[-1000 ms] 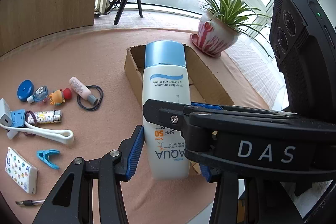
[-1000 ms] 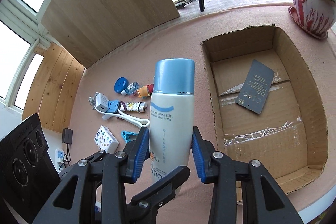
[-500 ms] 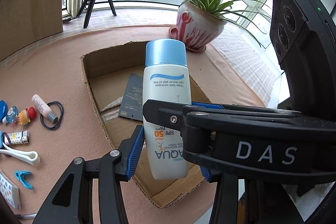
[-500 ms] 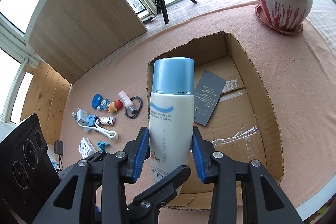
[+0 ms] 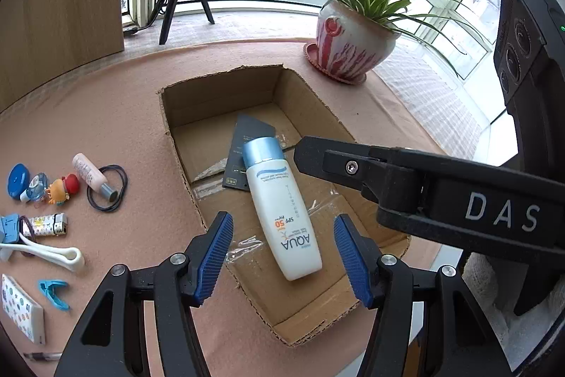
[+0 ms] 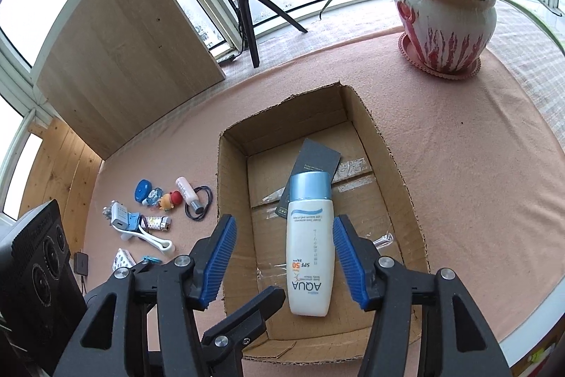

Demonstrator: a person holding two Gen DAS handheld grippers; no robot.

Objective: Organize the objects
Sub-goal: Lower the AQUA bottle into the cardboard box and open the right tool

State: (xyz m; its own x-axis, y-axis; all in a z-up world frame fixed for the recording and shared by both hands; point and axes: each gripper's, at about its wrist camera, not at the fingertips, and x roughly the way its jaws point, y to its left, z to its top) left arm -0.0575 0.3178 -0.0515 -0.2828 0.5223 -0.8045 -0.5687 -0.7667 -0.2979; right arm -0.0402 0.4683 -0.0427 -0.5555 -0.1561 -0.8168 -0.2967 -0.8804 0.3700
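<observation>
Sunscreen bottle (image 5: pixel 282 207) flat in cardboard box (image 5: pixel 310 101) (cap on dark card (image 5: pixel 247 136)), both tongs opening.

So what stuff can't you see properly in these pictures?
- Dark card, both views: the sunscreen bottle covers part of it, print too small.
- Patterned packet, left view: cut off by the edge.
- Box near corner, right view: hidden behind the right gripper, jaws opening.
</observation>
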